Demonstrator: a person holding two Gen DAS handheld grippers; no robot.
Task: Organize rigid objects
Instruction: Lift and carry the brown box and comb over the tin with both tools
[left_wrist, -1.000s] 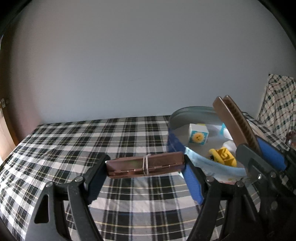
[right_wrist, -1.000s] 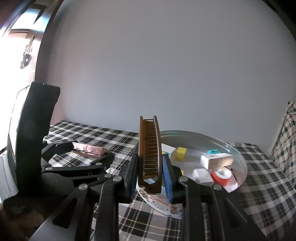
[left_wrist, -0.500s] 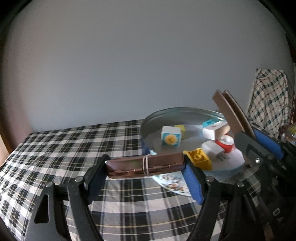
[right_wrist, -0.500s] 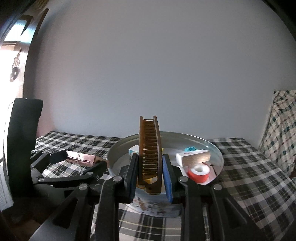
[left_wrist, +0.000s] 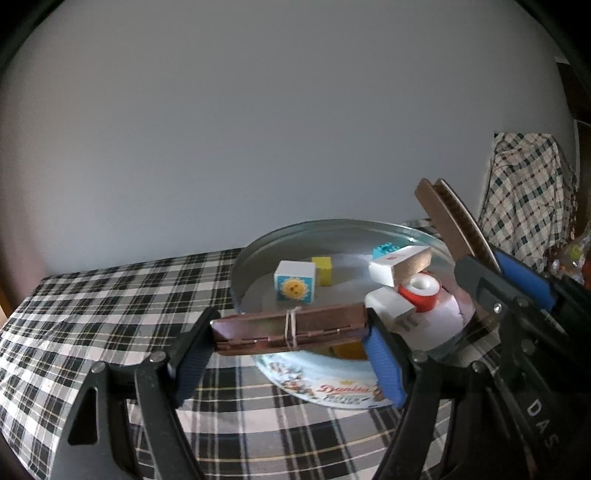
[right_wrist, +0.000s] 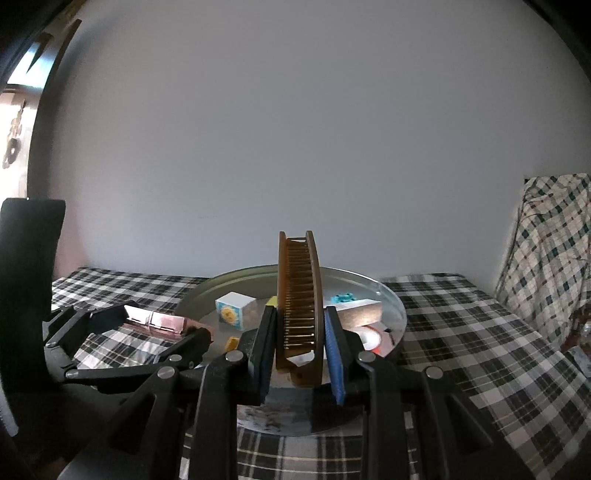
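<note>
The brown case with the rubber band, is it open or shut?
Shut. The case is folded flat, a rubber band wraps its middle, and the left hand-held gripper clamps its ends.

We're looking low along each gripper's fingers toward the wall, close over the checked table (left_wrist: 110, 306); both views share the round tin (left_wrist: 258, 251) (right_wrist: 391, 299), right camera sitting more centered.

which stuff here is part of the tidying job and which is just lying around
Job: left tool holding brown case; right tool holding comb; round tin with sun block, tape roll.

Lying about: plaid cloth, draped chair.
</note>
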